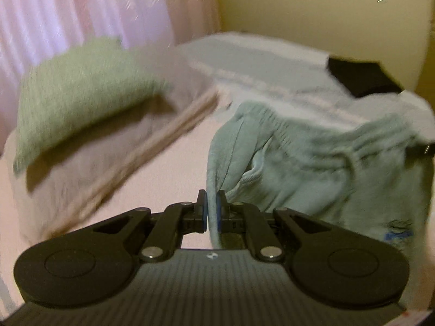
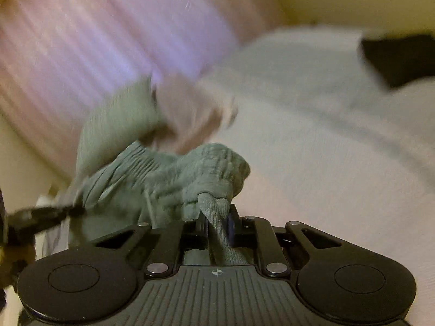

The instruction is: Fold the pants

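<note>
With each hand-held gripper, left (image 1: 211, 212) and right (image 2: 217, 221), clamped on the pants (image 1: 312, 168), lift evenly, keeping the waistband taut above the bed (image 1: 163, 168).

I could read no text anywhere. My pants (image 1: 312, 163) carried a small blue printed mark (image 1: 398, 235) near their lower right edge in the left wrist view, but it was too blurred to make out.

Green pillow (image 1: 78, 92), pink curtain (image 1: 68, 8), bed (image 1: 168, 168)
</note>
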### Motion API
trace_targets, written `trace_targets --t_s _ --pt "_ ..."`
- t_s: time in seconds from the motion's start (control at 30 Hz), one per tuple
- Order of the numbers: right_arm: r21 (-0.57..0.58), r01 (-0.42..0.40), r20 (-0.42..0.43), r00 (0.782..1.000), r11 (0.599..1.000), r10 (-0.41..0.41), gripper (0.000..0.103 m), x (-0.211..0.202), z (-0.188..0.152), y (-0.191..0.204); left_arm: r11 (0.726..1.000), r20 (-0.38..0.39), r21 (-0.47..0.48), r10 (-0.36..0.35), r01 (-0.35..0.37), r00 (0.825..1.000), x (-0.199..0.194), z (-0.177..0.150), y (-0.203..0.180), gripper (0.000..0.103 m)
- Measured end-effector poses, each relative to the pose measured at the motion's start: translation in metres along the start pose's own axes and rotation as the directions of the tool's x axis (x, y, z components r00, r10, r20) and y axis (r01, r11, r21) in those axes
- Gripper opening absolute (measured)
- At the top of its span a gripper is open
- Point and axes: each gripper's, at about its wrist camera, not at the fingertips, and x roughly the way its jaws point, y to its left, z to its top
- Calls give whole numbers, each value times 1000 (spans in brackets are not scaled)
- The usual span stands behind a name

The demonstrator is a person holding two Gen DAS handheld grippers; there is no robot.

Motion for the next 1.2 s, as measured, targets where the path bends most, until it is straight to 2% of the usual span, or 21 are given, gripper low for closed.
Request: trace_targets --t_s 0.07,0.17,0.3,0.4,0.47,0.53,0.57,0.6,0.67,0.73,0.83,1.0,1.07,1.13,1.2 --pt "23 29 65 997 999 -30 8 -49 19 2 999 68 42 -30 28 997 -22 32 -6 4" --pt "30 60 153 986 998 -64 8 -110 43 1 992 158 106 -86 69 984 -41 87 -22 4" --pt "79 133 306 940 988 -151 7 -161 80 -20 973 230 201 -163 117 959 -30 162 -61 1" --pt "106 203 342 912 973 -228 7 -162 117 -68 949 249 261 -241 174 938 9 220 -109 1" --pt "107 261 349 894 959 -282 8 -146 136 -110 931 222 289 -290 222 931 62 253 -151 1" --pt "108 330 302 888 938 -347 11 -109 147 -166 923 174 271 -327 274 929 126 270 -192 5" --pt "151 351 247 892 924 -379 21 -89 147 -200 924 141 252 -328 287 934 155 273 -208 9" --pt "169 401 182 885 901 -428 26 -67 146 -228 930 118 238 -315 281 942 186 271 -224 9" --pt "150 477 148 855 866 -497 32 -38 133 -267 946 79 196 -279 260 957 233 258 -244 9" --pt "157 483 109 859 862 -501 34 -28 120 -288 957 38 146 -259 251 965 257 235 -250 9" --pt "139 489 44 866 861 -498 36 -15 94 -294 961 -33 136 -237 239 971 264 192 -248 9" --pt "164 461 -65 887 872 -456 37 -15 50 -283 986 -103 64 -148 155 984 216 113 -217 9" --pt "155 446 -110 894 881 -434 38 -17 30 -269 994 -115 20 -107 110 988 181 78 -201 9" --pt "128 422 -149 903 897 -404 39 -14 13 -256 996 -141 -36 -81 76 987 144 40 -183 14" --pt "89 383 -185 913 920 -362 40 -12 -7 -235 998 -173 -46 -49 42 984 107 2 -173 17"
